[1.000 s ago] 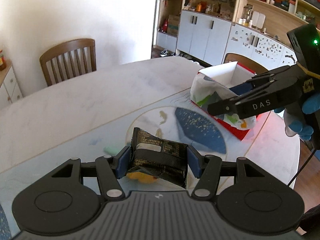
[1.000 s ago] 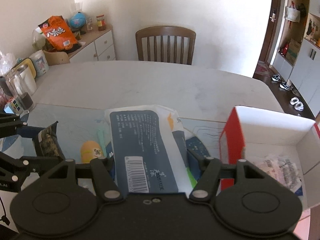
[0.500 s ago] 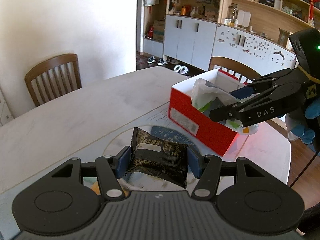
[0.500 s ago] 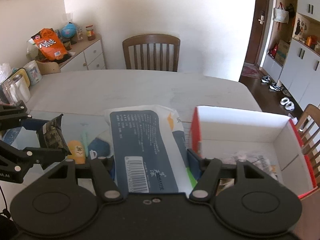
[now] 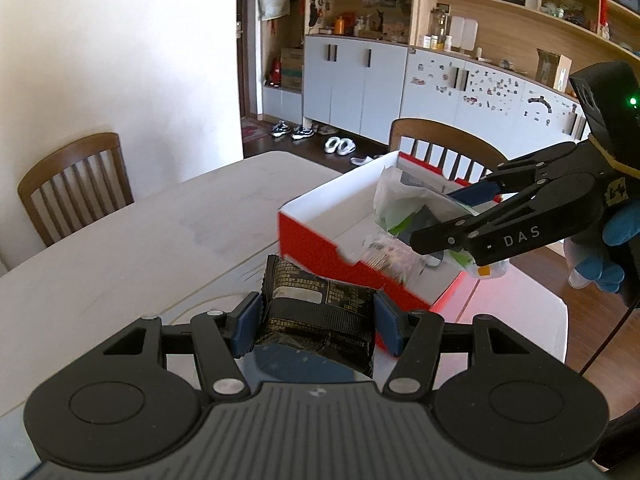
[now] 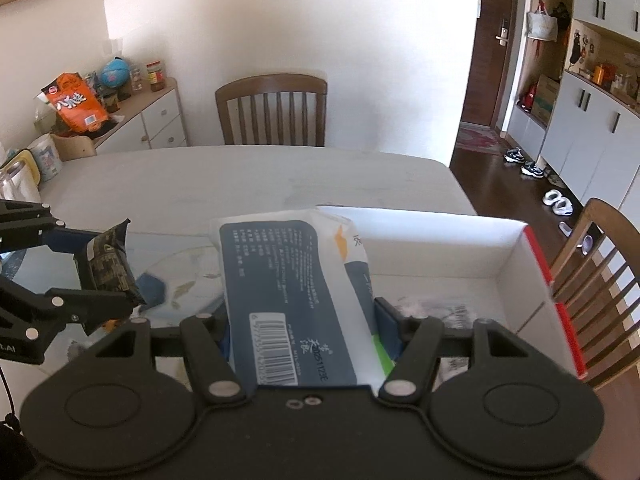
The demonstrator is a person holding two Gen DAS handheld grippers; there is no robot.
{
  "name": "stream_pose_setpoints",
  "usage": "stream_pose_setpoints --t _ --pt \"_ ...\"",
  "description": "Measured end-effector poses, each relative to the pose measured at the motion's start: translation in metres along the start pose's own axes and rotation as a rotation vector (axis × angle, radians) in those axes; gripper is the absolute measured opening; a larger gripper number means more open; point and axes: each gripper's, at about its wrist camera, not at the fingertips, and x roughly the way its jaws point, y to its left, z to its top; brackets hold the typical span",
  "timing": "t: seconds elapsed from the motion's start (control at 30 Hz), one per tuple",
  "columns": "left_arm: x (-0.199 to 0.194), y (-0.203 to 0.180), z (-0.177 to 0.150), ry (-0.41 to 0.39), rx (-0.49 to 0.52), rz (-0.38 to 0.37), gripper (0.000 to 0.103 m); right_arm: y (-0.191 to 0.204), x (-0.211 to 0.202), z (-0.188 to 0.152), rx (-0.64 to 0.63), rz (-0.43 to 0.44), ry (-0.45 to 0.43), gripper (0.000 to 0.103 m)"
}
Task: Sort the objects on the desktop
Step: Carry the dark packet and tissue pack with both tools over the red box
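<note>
Two packets are held at once, one in each gripper. The left gripper (image 5: 316,322) has its jaws closed on a dark snack packet (image 5: 320,312), gripped across its width, with its long axis running forward, away from the camera. The right gripper (image 6: 310,320) has its jaws clamped on a larger blue-and-white pack (image 6: 294,296), whose long axis also runs forward along the fingers, the barcode end nearest the camera.

Seen from the right wrist, the red box (image 6: 538,264) with its white inside lies just ahead and to the right of the pack, the pack's far end already over the box's near-left corner; a clear wrapper is seen lying on the box floor. Seen from the left wrist, the same box sits just beyond and right of the snack packet. The right hand is judged nearer to a drop; the left probably has to travel further right.

Everything is carried by a pale desk (image 6: 248,178) with a patterned glass area. Wooden chairs (image 6: 272,110) are drawn up to it, and cabinets and shelving line the room.
</note>
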Motion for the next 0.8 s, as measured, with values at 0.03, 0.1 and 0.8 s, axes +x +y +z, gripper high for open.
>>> stream_pose_setpoints --t 0.03,0.1,0.8 --pt "0.004 -0.005 0.003 -0.001 0.004 -0.002 0.059 -0.004 -0.001 -0.001 0.001 -0.004 0.0 0.065" --pt "0.011 -0.012 0.008 -0.002 0.01 -0.006 0.059 -0.014 -0.001 -0.002 0.005 -0.008 0.002 0.065" --pt "0.08 -0.067 0.045 0.053 0.072 -0.029 0.059 -0.09 0.01 -0.009 0.03 -0.039 0.01 0.065"
